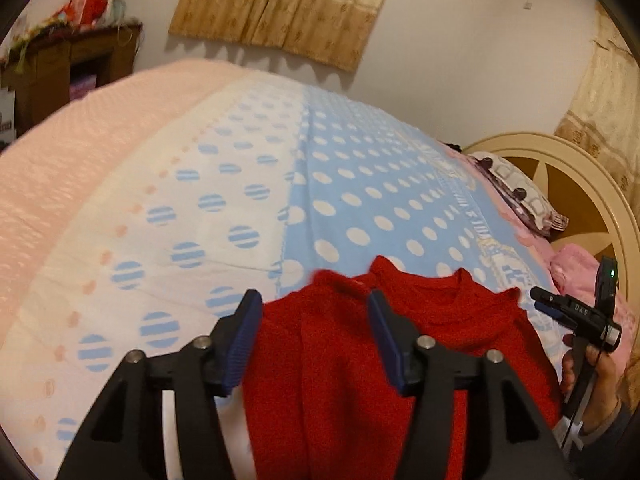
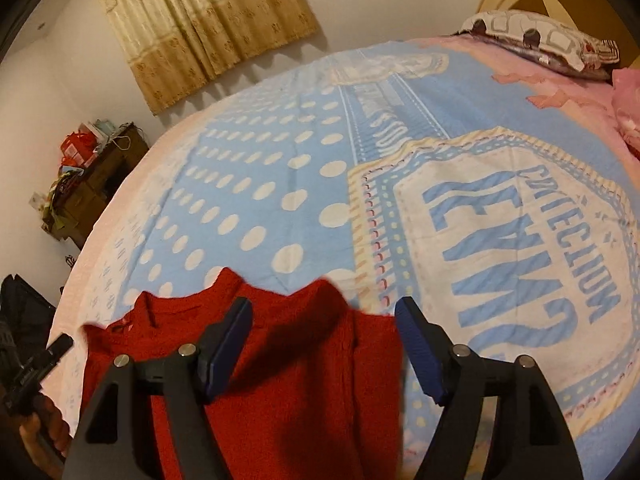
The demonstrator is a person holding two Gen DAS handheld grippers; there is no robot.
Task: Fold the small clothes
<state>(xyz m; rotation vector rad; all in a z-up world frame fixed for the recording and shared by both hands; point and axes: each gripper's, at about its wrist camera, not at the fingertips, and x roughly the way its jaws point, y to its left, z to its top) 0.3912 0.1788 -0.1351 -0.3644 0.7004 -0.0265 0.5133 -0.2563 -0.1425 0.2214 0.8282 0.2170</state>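
Red sweater (image 1: 360, 360) lies on the bedspread (image 1: 340, 184) at 6 o'clock, with left gripper (image 1: 314, 308) and right gripper (image 2: 324, 316) jaws apart, clamping nothing.

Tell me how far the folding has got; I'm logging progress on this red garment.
Done: the red garment lies on the bedspread with its sides apparently turned in. In hand: nothing; the left gripper and right gripper are open above it. Left: probably the final fold and putting it aside.

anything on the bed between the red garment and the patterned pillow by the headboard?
No, only bare bedspread lies between the red garment and the patterned pillow, clearest in the right wrist view.
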